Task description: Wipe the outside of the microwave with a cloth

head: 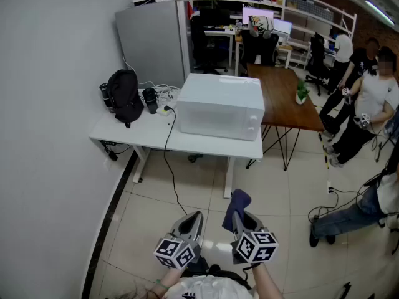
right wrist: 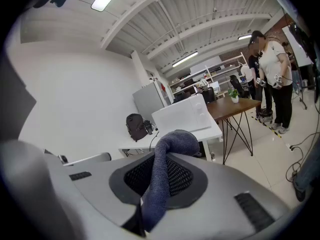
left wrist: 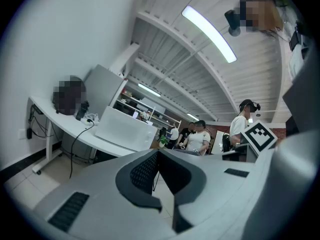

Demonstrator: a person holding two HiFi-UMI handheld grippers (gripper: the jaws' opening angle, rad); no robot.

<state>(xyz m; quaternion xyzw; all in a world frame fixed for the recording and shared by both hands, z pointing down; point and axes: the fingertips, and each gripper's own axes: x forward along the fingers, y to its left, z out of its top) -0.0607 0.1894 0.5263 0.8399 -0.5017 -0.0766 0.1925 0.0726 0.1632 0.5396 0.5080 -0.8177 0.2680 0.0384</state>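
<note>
- Low centre of the head view: right tongs pinching a dark blue fabric cloth, its end sticking up past the tips.
- Just left of them: left tongs pressed together, nothing between.
- Frame centre: boxy white microwave on a white table, well apart from both tongs.
- Left part of the table: black backpack.

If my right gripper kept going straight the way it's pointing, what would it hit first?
Probably the microwave, or the front edge of the white desk under it; depth is hard to judge. The right gripper, shut on the blue cloth, aims that way, and nothing shows in between.
</note>
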